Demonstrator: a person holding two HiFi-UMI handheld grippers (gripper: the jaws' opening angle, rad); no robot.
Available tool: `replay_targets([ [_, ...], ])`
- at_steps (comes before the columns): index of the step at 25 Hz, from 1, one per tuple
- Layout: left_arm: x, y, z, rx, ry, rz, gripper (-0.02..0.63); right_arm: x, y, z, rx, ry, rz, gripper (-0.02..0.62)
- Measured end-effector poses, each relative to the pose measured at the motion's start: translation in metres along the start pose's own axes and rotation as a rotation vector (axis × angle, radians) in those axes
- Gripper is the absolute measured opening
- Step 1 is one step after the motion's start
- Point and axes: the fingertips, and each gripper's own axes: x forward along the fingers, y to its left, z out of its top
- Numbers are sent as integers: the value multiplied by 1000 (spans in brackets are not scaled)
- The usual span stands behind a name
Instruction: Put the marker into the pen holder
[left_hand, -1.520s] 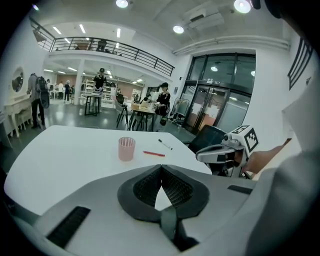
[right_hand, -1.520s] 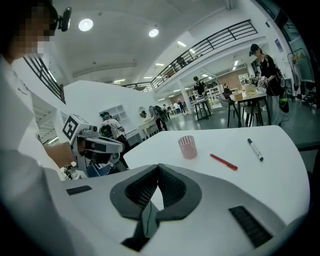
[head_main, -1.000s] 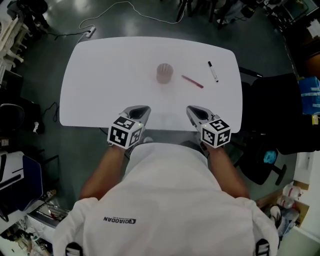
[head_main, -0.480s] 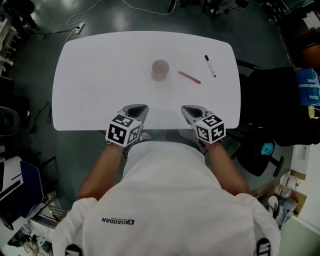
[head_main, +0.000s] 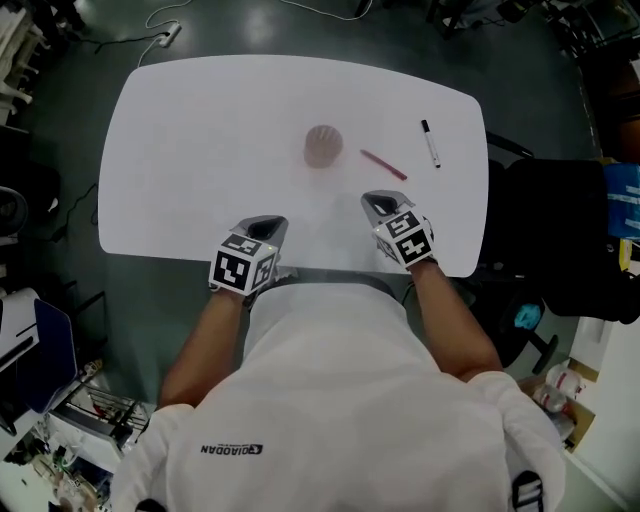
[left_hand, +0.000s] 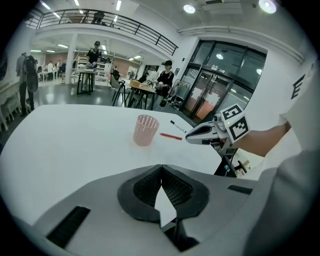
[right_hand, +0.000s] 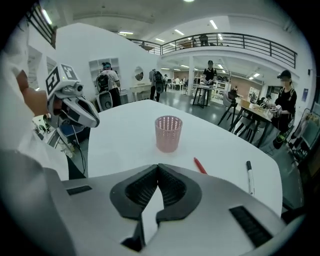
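A pink mesh pen holder (head_main: 323, 146) (left_hand: 145, 130) (right_hand: 168, 133) stands upright mid-table. Just right of it lies a red pen (head_main: 383, 164) (left_hand: 171, 136) (right_hand: 200, 165). Farther right, near the table's right edge, lies a black-and-white marker (head_main: 430, 143) (left_hand: 177, 126) (right_hand: 249, 177). My right gripper (head_main: 377, 205) (right_hand: 158, 167) hovers over the table short of the red pen, shut and empty. Over the front edge, my left gripper (head_main: 262, 228) (left_hand: 161, 167) is also shut with nothing in it. Neither gripper touches any object.
The white table (head_main: 200, 150) has rounded corners. A black office chair (head_main: 560, 230) stands close to its right side. Cables (head_main: 165, 35) lie on the dark floor beyond the far edge. People, desks and chairs fill the background of both gripper views.
My right gripper has moved forward from the front edge onto the table, toward the red pen, and rolled. The left gripper has sunk a little near the front edge.
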Motion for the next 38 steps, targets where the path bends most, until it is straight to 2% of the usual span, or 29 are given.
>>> replay_targets([
  [5,24,1,6,-67,58,-11,28,30,-40,-12,-6,52,5,18],
  [11,30,13,14,-98,71,30,28,61,-73,-19,-34,146,1,20],
  [19,51,15,15,-109,102,69,28,87,-114,-13,-217,232,-13,44],
  [25,46,26,8,-146,101,91,28,107,-121,-15,-255,290,2,89],
  [38,18,25,0,-135,76,109,28,125,-120,-18,-247,411,87,67],
])
